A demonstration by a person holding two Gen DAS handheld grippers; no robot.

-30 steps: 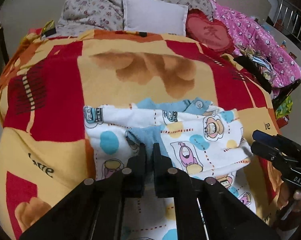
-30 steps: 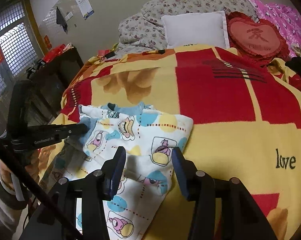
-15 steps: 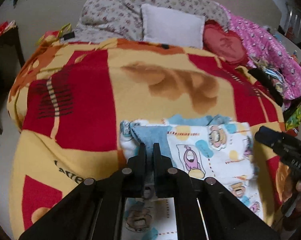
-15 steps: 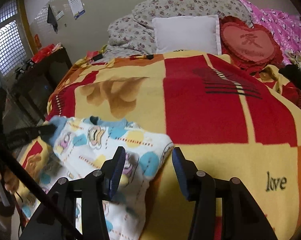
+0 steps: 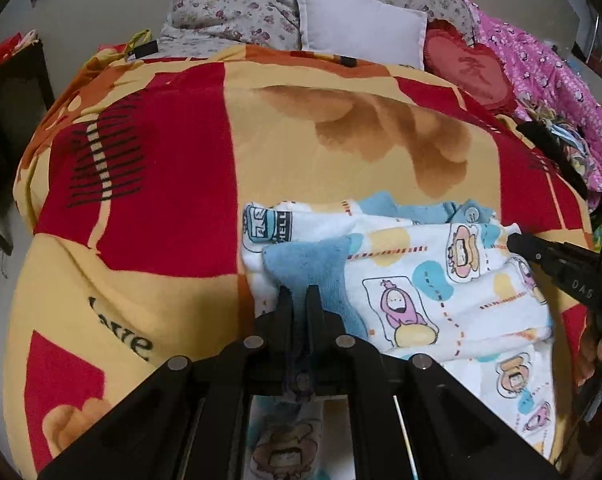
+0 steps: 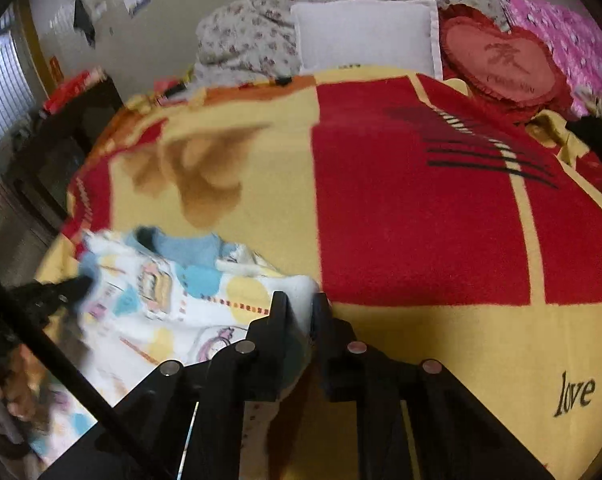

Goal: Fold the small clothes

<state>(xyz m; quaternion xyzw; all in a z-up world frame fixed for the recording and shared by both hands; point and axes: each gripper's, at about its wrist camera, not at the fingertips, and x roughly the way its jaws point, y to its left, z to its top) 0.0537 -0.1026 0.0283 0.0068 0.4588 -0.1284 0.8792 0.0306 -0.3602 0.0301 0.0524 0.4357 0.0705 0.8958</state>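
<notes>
The bed [image 5: 321, 148] serves as the folding surface; the small printed garment [image 5: 441, 280] lies near its front edge; the left gripper [image 5: 299, 298] is clamped on the blue cuff, the right gripper [image 6: 299, 306] is closing on the garment's side edge, probably to carry a fold.

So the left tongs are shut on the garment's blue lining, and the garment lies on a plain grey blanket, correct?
Not quite. The left tongs are shut on the garment's blue lining, but the blanket is red and yellow with a printed pattern, not plain grey. The left wrist view shows it.
</notes>
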